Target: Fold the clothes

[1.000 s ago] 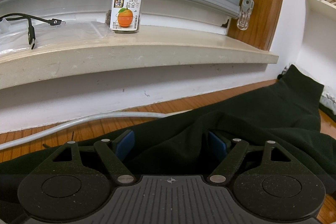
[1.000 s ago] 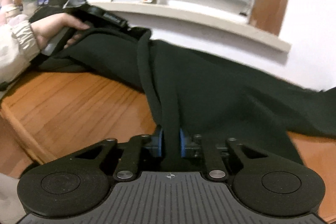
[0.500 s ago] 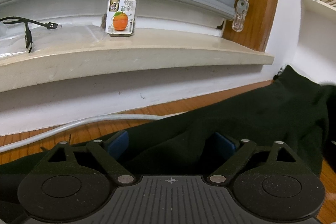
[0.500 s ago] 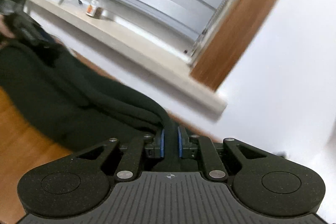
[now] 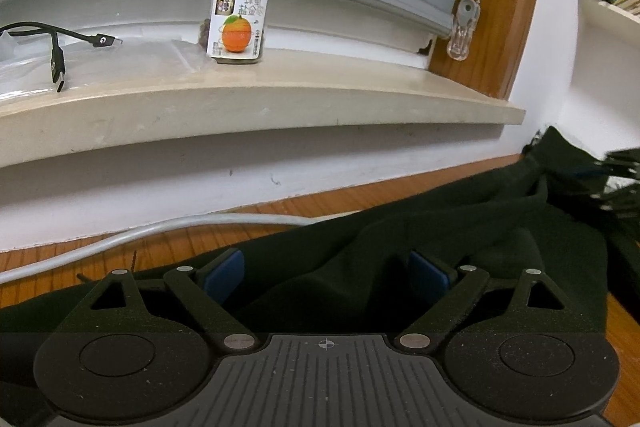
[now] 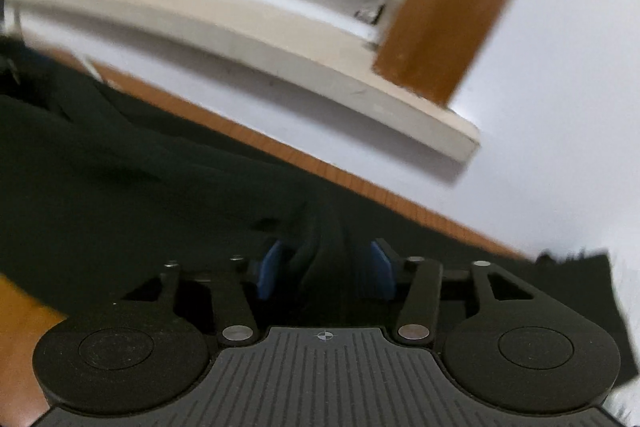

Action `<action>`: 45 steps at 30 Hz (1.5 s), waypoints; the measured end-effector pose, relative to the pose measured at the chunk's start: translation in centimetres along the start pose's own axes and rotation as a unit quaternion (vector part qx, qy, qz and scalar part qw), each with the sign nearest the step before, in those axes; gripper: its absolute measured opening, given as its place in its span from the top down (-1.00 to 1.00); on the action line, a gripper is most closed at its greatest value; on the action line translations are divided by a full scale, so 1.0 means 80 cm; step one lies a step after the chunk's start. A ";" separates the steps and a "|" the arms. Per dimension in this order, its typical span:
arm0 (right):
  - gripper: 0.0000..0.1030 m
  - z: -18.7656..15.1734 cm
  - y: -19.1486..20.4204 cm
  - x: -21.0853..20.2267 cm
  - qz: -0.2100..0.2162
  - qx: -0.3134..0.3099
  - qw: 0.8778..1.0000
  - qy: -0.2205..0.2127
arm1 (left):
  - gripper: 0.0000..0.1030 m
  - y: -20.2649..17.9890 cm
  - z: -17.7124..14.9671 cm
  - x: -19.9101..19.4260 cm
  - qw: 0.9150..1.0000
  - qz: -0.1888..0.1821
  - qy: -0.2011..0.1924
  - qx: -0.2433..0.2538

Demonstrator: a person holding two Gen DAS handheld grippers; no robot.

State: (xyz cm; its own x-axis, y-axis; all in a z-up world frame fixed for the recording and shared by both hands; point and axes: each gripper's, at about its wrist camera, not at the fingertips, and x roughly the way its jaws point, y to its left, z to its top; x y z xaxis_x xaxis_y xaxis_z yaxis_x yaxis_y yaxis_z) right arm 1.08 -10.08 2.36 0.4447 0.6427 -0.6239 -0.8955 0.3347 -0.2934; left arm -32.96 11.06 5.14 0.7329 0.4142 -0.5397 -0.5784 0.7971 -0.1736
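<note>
The right hand-held gripper [image 6: 326,269], jaws just opening, frees the dark garment [image 6: 120,187]; left hand-held gripper [image 5: 326,273] gapes wide. Withdraw cleanly without dragging the fold.

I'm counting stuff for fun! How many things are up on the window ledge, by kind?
Jars: 1, a clear jar with an orange on its label
Cables: 1, a black cable with two plug ends
Clear plastic bags: 1, a plastic bag lying flat
Total: 3
</note>
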 end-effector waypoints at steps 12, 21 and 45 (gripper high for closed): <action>-0.16 -0.111 0.033 -0.088 0.040 0.084 0.996 0.008 | -0.79 0.001 0.000 0.001 1.000 0.001 0.002 0.002; -0.14 -0.174 0.009 -0.121 0.003 0.122 0.992 0.019 | -0.83 0.001 0.000 0.000 1.000 0.000 0.001 0.001; 0.77 0.007 -0.180 -0.032 -0.190 -0.086 0.977 0.038 | -0.84 0.005 0.001 0.001 1.000 -0.004 0.000 -0.002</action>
State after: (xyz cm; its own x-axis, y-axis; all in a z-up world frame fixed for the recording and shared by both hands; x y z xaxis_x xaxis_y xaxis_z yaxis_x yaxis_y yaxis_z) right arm 12.83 -16.19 8.61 0.7490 0.4397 -0.4957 -0.6588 0.4147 -0.6277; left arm -33.09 11.46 5.07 0.7375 0.4077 -0.5384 -0.5737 0.7989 -0.1809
